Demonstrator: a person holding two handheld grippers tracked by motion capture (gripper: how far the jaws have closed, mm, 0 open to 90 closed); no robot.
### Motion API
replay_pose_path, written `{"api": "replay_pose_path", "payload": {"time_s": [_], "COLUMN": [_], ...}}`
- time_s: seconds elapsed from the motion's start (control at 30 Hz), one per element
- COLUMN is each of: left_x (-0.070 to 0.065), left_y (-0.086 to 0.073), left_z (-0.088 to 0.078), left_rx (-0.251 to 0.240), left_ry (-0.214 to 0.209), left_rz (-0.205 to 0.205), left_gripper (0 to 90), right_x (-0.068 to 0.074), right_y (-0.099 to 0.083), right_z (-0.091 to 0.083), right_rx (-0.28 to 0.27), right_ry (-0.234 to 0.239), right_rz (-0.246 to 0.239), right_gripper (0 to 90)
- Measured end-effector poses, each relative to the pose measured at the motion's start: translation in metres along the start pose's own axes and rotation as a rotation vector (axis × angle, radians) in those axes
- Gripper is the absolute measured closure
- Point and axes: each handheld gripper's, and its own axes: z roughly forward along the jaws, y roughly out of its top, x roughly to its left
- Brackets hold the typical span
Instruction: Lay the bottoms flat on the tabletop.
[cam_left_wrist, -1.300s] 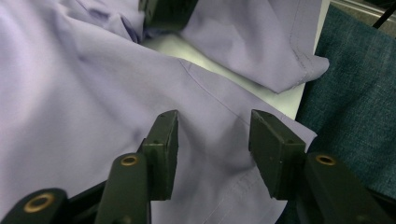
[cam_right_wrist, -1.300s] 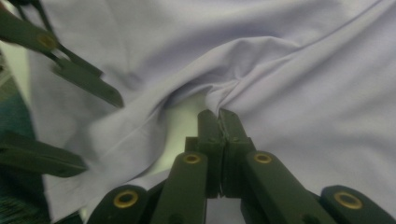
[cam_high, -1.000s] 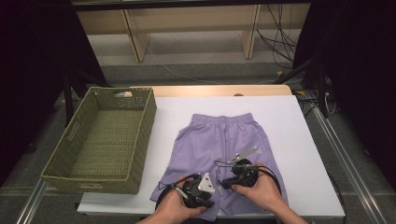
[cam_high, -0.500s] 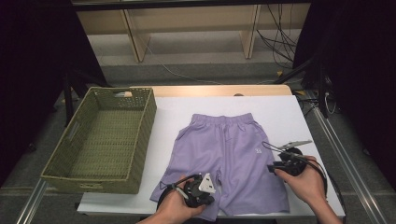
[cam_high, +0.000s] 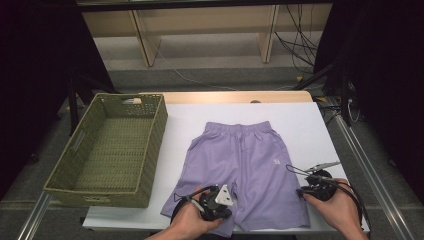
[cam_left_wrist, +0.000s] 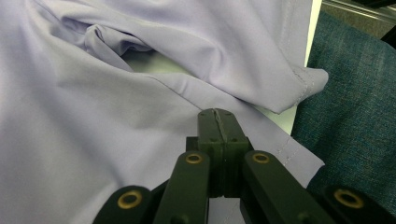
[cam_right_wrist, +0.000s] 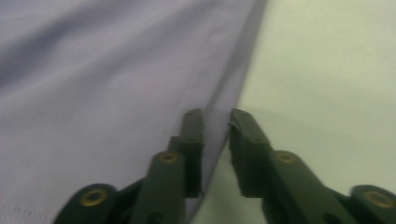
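High view: purple shorts (cam_high: 245, 170) lie flat on the white table (cam_high: 310, 120) right of the green basket (cam_high: 112, 150); left gripper (cam_high: 216, 204) at the shorts' near-left hem, right gripper (cam_high: 309, 189) at their right edge. Left gripper view: left gripper (cam_left_wrist: 218, 116) is clenched on the shorts (cam_left_wrist: 93, 140) hem fabric. Right gripper view: right gripper (cam_right_wrist: 215, 122) has jaws just closing, a gap left, the shorts (cam_right_wrist: 116, 84) side edge between them, not pinched.

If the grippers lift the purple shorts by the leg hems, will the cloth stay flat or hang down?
The purple shorts will probably sag and drape: the cloth looks thin and already bunches into soft folds near the left gripper. They seem light. The smooth fabric might slip from a shallow pinch at the right gripper.
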Motion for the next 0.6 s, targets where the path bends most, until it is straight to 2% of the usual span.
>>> {"api": "replay_pose_path", "payload": {"time_s": [0.03, 0.07, 0.13, 0.23, 0.43, 0.5, 0.57, 0.6], "left_x": [0.000, -0.001, -0.001, -0.002, -0.002, -0.001, -0.002, -0.002], "left_y": [0.000, 0.000, 0.000, 0.000, 0.003, 0.003, 0.004, 0.005], "left_z": [0.000, 0.000, 0.000, 0.000, -0.001, -0.002, -0.003, -0.004], "left_rx": [-0.004, -0.007, -0.007, -0.012, -0.043, -0.043, -0.058, -0.066], "left_ry": [0.002, 0.002, 0.003, 0.004, -0.006, -0.005, -0.002, -0.005], "left_rz": [0.002, 0.003, 0.002, -0.002, -0.002, -0.003, -0.003, 0.000], "left_gripper": [89.7, 89.7, 89.9, 90.0, 90.0, 90.0, 89.9, 89.7], "right_x": [0.001, 0.003, 0.006, 0.001, -0.016, -0.020, -0.019, -0.016], "right_y": [0.000, 0.000, 0.000, 0.001, -0.004, -0.006, -0.008, -0.008], "right_z": [0.000, 0.000, 0.000, -0.002, -0.015, -0.016, -0.017, -0.017], "right_rx": [0.007, 0.006, 0.015, 0.036, 0.043, 0.047, 0.033, 0.016], "right_ry": [-0.019, -0.024, -0.012, 0.009, -0.024, -0.025, 0.003, 0.026], "right_rz": [-0.023, -0.025, -0.028, -0.022, 0.033, 0.029, 0.024, 0.050], "right_gripper": [81.4, 85.5, 90.0, 90.0, 90.0, 90.0, 89.5, 84.2]}}
